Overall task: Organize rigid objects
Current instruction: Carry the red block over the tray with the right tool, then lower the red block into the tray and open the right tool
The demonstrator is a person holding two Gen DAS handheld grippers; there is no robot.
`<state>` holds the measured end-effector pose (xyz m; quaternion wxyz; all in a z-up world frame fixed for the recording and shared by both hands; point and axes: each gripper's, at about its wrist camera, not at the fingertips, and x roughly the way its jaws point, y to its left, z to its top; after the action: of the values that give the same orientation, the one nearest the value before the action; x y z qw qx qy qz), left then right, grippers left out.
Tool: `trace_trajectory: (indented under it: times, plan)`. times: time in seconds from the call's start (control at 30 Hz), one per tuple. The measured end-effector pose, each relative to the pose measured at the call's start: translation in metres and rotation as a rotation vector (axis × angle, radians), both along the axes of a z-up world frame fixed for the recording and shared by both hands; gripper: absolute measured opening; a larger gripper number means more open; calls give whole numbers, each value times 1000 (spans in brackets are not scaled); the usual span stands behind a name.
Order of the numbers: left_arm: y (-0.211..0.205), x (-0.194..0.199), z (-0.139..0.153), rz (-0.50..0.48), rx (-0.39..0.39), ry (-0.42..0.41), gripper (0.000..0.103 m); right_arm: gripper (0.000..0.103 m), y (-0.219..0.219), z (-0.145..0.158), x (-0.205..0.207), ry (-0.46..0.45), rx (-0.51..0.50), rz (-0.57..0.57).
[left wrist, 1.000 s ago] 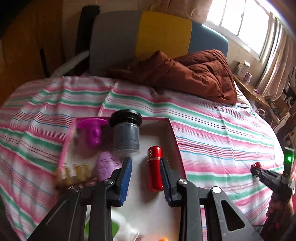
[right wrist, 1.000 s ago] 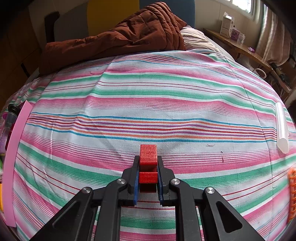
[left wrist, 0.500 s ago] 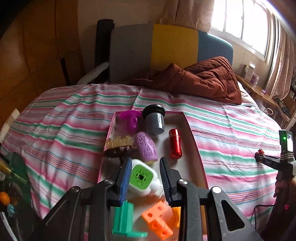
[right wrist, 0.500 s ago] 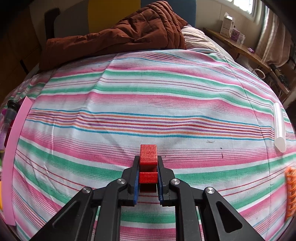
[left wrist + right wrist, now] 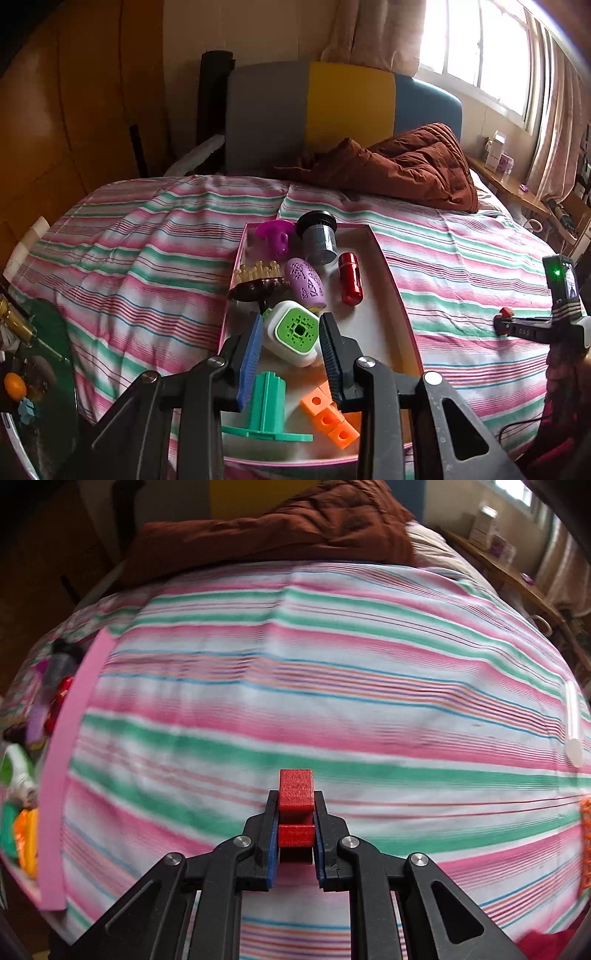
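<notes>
A pink-rimmed tray [image 5: 373, 325] lies on the striped bed. It holds a red cylinder [image 5: 350, 277], a grey-black cylinder [image 5: 319, 240], a purple figure [image 5: 273, 236], a lilac capsule [image 5: 304, 282], a white-green cube [image 5: 295, 332], a green stand [image 5: 267, 410] and orange blocks [image 5: 328, 417]. My left gripper [image 5: 291, 317] hovers open above the tray's near end and grips nothing. My right gripper [image 5: 295, 797] is shut on a red block [image 5: 295, 788] over the bare bedspread, right of the tray's pink edge [image 5: 70, 738]. The left wrist view shows the right gripper [image 5: 517, 328] at far right.
A brown quilt [image 5: 406, 166] lies at the head of the bed, before a grey, yellow and blue headboard. A white tube [image 5: 572, 731] and an orange piece [image 5: 585, 842] lie on the bed at the right. A cluttered green surface [image 5: 37, 350] stands at the left.
My left gripper has drawn back and up from the red cylinder, so the whole tray now shows. My right gripper has carried the red block left, closer to the tray's edge.
</notes>
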<state>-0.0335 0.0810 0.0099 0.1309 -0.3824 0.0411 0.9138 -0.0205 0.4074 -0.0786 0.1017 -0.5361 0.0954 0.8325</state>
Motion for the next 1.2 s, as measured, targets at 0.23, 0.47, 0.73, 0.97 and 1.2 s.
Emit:
trace_trajectory:
  times: [0.23,0.47,0.73,0.97,1.2]
  plan:
    - [-14,3,-6,21,3,-10,31,15,-51,13,-10,49,-78,60]
    - [-39,1,-10,86,10,-15,31,15,-126,63,-22,220,-146,232]
    - [-51,0,-10,114,7,-10,31,15,-206,63,-45,212,-141,408]
    - [-52,1,-10,118,3,-8,34,15,-222,21,-63,107,-77,423]
    - [-50,1,-8,115,3,-7,35,16,-219,6,-61,94,-54,408]
